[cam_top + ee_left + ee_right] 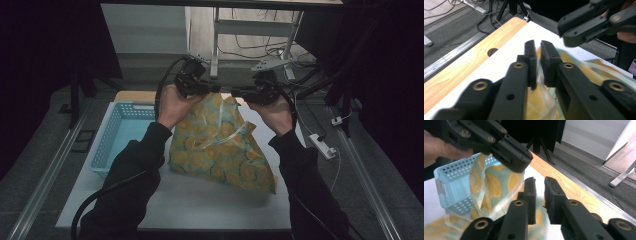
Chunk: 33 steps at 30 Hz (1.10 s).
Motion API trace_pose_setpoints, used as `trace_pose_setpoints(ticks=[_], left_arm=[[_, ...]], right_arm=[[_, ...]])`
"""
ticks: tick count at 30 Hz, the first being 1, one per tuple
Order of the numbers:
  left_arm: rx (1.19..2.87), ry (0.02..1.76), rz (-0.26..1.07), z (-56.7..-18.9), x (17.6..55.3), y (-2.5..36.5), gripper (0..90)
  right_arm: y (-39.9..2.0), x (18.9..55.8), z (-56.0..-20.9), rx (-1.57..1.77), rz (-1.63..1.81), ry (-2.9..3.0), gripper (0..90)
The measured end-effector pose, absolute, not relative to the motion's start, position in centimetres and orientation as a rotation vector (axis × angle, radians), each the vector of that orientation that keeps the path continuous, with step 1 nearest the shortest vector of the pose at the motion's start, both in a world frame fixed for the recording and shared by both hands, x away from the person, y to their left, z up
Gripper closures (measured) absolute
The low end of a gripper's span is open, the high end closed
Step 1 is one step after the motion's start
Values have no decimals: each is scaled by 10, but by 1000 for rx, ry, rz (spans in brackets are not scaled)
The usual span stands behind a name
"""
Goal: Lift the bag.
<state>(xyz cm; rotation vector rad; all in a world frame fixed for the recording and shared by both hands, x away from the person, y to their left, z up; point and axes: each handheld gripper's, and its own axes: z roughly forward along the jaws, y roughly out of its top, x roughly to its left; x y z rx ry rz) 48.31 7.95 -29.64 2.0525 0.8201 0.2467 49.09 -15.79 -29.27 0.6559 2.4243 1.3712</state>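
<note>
While both hands hover above the far half of the white table (200, 202), the lemon-print bag (220, 150) hangs between them, its top edge up at the jaws and its bottom corner resting near the table's right edge. Left gripper (537, 53): jaws a narrow slit apart with the bag's rim inside, pads not clearly pressing. Right gripper (539, 188): jaws slightly apart, the bag just left of the gap; blue basket (117, 137) sits at the table's far left corner.

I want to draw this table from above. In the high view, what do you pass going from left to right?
Blue basket → yellow-patterned bag → white power strip.
</note>
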Motion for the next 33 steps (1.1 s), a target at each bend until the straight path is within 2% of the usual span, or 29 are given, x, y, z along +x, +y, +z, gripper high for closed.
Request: trace_pose_setpoints(ticks=[24,33], left_arm=[[2104,762,255,-344,442,83,264],[2079,779,210,-360,426,95,157]], right_arm=[[-166,459,-330,608,1403,2449,514],[-169,445,-346,601,1419,2458,407]])
